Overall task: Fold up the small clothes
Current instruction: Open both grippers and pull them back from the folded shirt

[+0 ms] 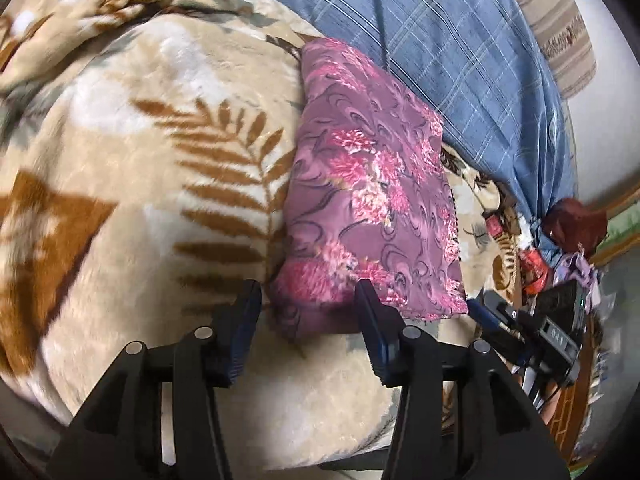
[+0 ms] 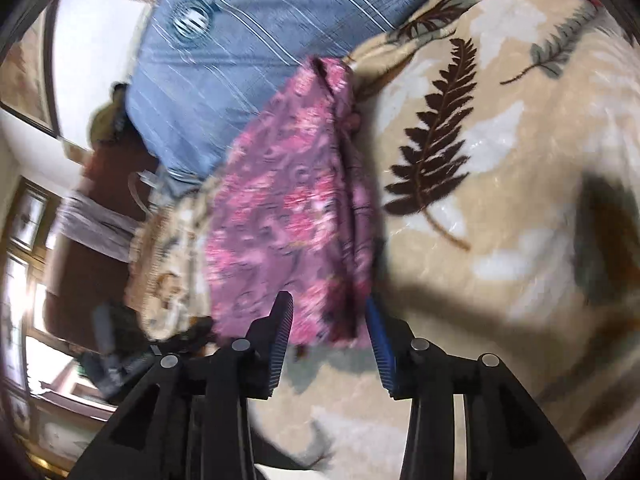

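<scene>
purple-pink floral fabric, a folded small garment (image 1: 372, 184), lay on a plush beige blanket (image 1: 152, 184) printed with brown fern leaves, its far end touching a blue plaid cloth (image 1: 460, 60). the left wrist view showed the piece sharply as a long folded panel, its long axis running away from the camera, the near short edge lying between the fingers of the left gripper (image 1: 308, 300), which stood wide apart with nothing clamped. that view alone caught the other tool's black body at the lower right, along with a jumble of coloured items past the blanket's edge. the right wrist view, blurred, showed the same garment (image 2: 288, 216) from its other side, again stretching away from the camera toward the blue plaid cloth (image 2: 248, 40), with a bunched fold along its right edge. the right gripper (image 2: 330, 312) was spread wide, the garment's near end between its fingers, whether touching them could not be told. only this view took in a bright window at the left.
</scene>
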Demonstrator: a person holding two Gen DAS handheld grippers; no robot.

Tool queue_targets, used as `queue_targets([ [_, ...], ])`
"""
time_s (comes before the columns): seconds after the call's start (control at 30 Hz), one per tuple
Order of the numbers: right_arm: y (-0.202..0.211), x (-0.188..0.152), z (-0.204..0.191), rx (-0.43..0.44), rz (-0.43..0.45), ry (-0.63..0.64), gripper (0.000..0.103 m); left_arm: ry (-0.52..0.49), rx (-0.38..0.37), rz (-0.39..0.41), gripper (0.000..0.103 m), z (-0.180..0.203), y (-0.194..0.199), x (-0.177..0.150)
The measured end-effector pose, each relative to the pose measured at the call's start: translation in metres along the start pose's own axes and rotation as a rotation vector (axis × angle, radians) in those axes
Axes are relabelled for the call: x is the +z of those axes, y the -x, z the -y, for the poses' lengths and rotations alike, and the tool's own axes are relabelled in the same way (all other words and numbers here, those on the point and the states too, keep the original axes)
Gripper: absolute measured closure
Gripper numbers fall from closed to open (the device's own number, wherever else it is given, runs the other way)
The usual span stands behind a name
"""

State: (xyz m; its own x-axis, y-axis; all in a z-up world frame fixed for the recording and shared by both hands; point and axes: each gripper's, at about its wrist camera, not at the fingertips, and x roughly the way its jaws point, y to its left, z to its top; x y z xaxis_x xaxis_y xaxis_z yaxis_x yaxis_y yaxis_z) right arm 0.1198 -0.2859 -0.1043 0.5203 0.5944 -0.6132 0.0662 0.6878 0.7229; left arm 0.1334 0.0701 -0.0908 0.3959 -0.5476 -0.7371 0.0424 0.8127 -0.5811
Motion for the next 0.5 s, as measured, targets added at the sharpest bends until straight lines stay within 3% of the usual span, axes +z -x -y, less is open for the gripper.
queue_targets([
  [0.13,0.001,-0.007,0.000,0.026,-0.005,0.007,0.063,0.022,-0.030,0.006,0.056,-0.002,-0.006,0.001],
  [0.37,-0.025,-0.003,0.009,-0.028,-0.027,-0.026,0.065,0.068,-0.072,0.018,0.057,-0.014,-0.016,0.002],
  [0.43,-0.027,-0.002,0.011,-0.017,-0.020,-0.035,0.075,0.049,-0.061,0.025,0.063,-0.012,-0.016,0.001],
  [0.47,-0.026,-0.002,0.010,-0.014,-0.016,-0.031,0.095,0.039,-0.058,0.026,0.068,-0.011,-0.016,0.000],
  [0.5,-0.026,-0.003,0.009,-0.011,-0.018,-0.031,0.095,0.032,-0.056,0.027,0.073,-0.009,-0.015,0.000],
])
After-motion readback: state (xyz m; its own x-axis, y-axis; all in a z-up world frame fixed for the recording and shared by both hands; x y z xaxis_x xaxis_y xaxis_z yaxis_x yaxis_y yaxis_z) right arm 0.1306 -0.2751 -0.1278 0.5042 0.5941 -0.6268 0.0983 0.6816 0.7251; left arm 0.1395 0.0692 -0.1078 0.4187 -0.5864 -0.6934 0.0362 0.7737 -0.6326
